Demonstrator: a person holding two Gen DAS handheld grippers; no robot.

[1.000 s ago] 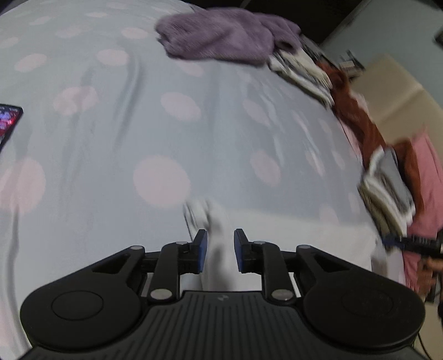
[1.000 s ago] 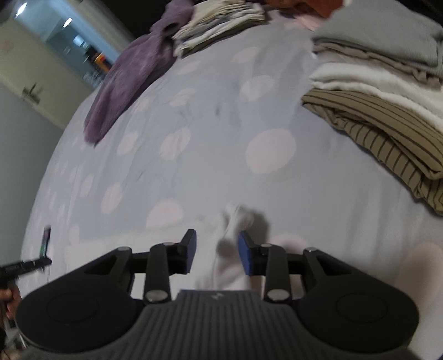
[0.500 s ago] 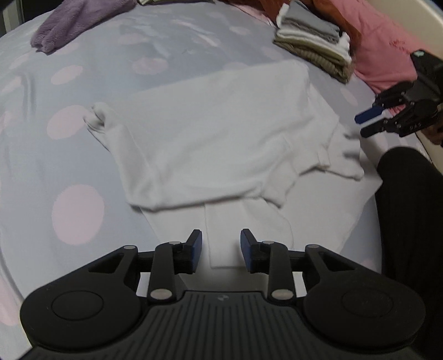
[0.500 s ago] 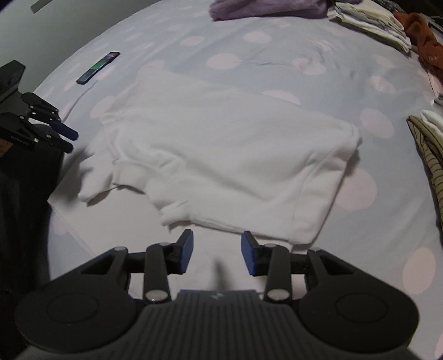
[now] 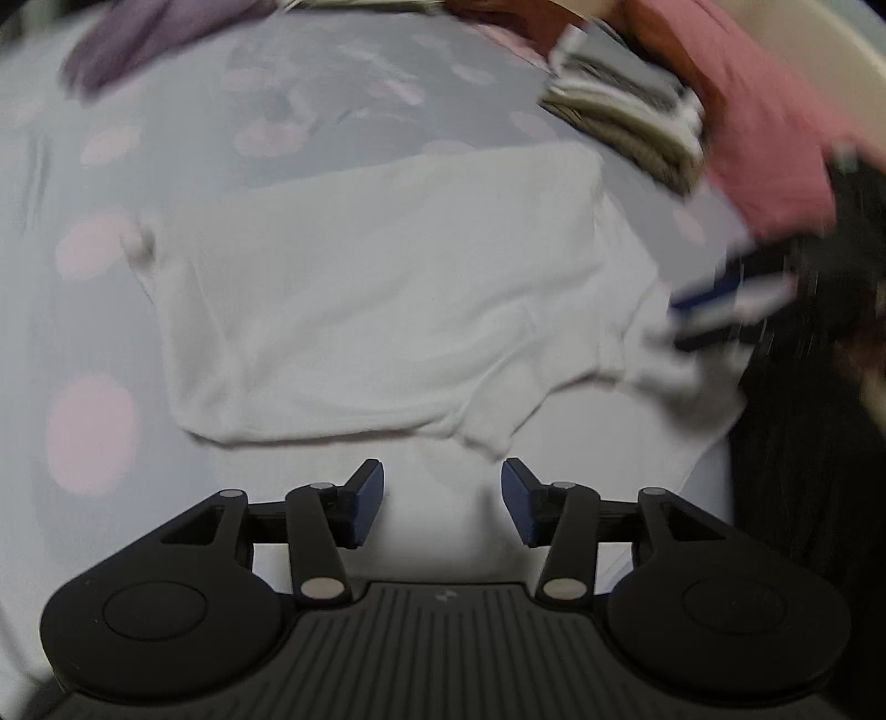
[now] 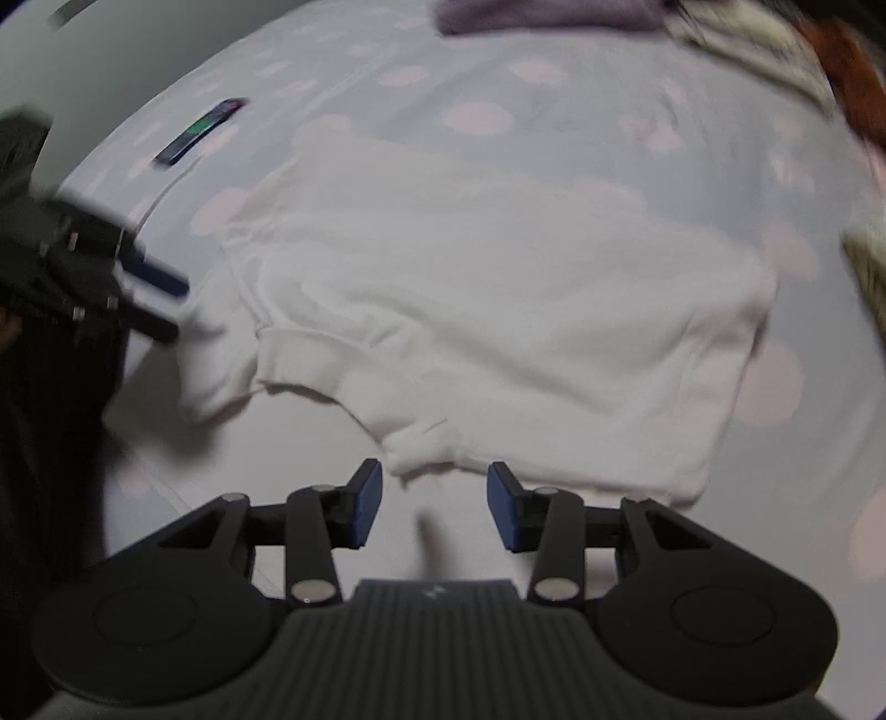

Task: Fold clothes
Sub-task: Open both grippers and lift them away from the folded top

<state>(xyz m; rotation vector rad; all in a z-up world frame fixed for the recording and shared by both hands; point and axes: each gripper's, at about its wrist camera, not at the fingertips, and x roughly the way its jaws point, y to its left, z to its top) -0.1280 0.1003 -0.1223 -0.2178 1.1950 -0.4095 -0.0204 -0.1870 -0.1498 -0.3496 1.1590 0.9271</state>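
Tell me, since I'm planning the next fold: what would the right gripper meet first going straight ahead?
Probably the near folded edge of the white garment, just ahead of the open right gripper; blur leaves depth uncertain.

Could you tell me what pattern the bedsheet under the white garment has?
Pale blue-grey bedsheet with pink dots, clearest in the right wrist view.

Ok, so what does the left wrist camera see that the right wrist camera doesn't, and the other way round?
Only the left wrist view shows the pink fabric behind the stack of folded clothes, with the right gripper blurred at its right edge. Only the right wrist view shows the phone lying on the bed, with the left gripper at its left edge. Both show the white sweatshirt folded over on the polka-dot bedsheet, the purple garment at the far side, and open jaws holding nothing.
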